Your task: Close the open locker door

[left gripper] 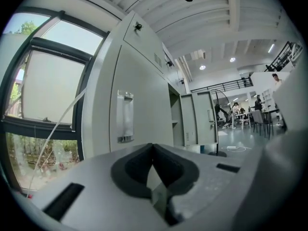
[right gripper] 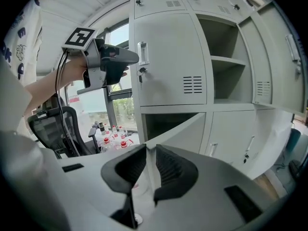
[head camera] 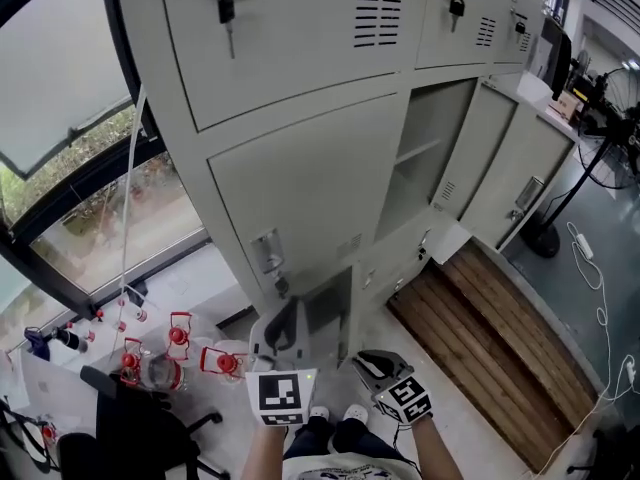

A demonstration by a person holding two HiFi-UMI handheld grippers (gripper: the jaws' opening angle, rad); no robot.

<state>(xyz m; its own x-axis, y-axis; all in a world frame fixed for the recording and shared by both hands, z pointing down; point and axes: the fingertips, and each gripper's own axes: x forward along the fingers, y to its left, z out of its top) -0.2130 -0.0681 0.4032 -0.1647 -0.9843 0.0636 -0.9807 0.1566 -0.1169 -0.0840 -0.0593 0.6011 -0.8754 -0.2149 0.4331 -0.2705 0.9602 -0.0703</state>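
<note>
The step in hand is judged to be the taking hold of the open locker door (right gripper: 187, 129), before it is swung shut. That door belongs to the bottom row of the locker bank (head camera: 300, 178). It stands well out from its dark compartment (right gripper: 161, 121), hinged at the compartment's right side, with its free edge turned toward the person.

In the right gripper view that free edge runs straight into the narrow slot between the jaws of the right gripper (right gripper: 150, 150). A pale strip fills the slot, so the jaws are taken to be pinched on the door's edge, though firm contact of the pads cannot be fully confirmed. In the head view this gripper is found low, just beside the door's near edge.

The left gripper (left gripper: 153, 147) is held higher, near the recessed handle (left gripper: 124, 117) of the closed door above. Its jaws meet at the tips, and nothing is held between them.

None of the closing itself is judged to be done, since the panel is far from its frame.

For the next move, the gripped edge would have to be carried away from the person and round to the left, in an arc about the hinge, until the panel lies flush. The grip would need to be released before the jaws are caught between edge and frame, and the last part finished by a push on the door's face.

A second door (head camera: 478, 153) is seen open further right, well apart from both grippers. The door at the jaws is judged to be the one meant.
</note>
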